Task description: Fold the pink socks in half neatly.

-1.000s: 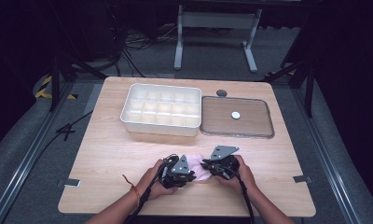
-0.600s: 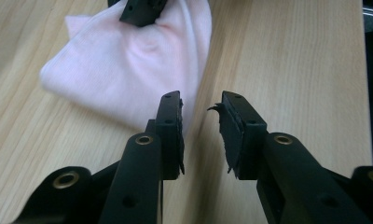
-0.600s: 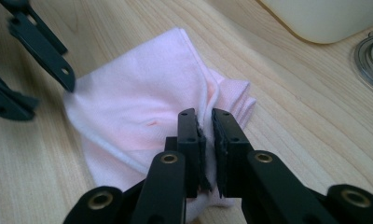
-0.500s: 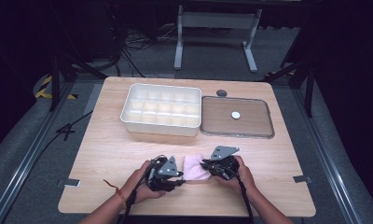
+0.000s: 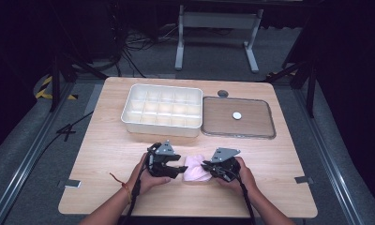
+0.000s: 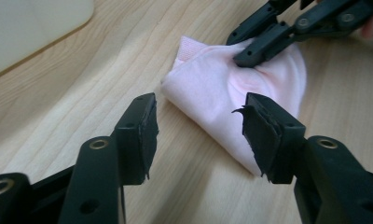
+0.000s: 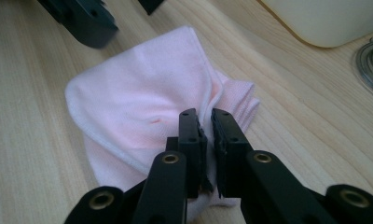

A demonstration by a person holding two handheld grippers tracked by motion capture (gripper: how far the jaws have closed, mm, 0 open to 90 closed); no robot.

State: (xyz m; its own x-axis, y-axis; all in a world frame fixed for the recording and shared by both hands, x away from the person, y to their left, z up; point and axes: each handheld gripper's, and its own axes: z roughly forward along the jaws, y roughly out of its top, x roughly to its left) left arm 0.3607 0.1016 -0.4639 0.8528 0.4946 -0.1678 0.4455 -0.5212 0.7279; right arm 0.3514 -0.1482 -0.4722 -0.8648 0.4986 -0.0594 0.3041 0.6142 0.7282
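Note:
A folded pink cloth (image 5: pixel 196 169) lies on the wooden table (image 5: pixel 106 154) near its front edge, between the two grippers. My right gripper (image 5: pixel 207 167) is shut on the cloth's folded edge (image 7: pixel 142 93), its jaws (image 7: pixel 208 117) pinching the fabric. My left gripper (image 5: pixel 178 169) sits just left of the cloth. Its jaws (image 6: pixel 198 109) have just been opening and now stand apart with nothing between the pads. In the left gripper view the cloth (image 6: pixel 217 88) lies just beyond them, with the right gripper (image 6: pixel 244 49) pressing on its far side.
A white compartment tray (image 5: pixel 160 130) stands behind the grippers. To its right lies a clear-rimmed flat lid (image 5: pixel 251 133) with a small white disc (image 5: pixel 236 115) on it. A grey round insert (image 5: pixel 222 93) sits in the table near the back edge.
The left gripper has let go of the cloth, opened its jaws and drawn back a little to the left. The right gripper and the cloth have stayed put.

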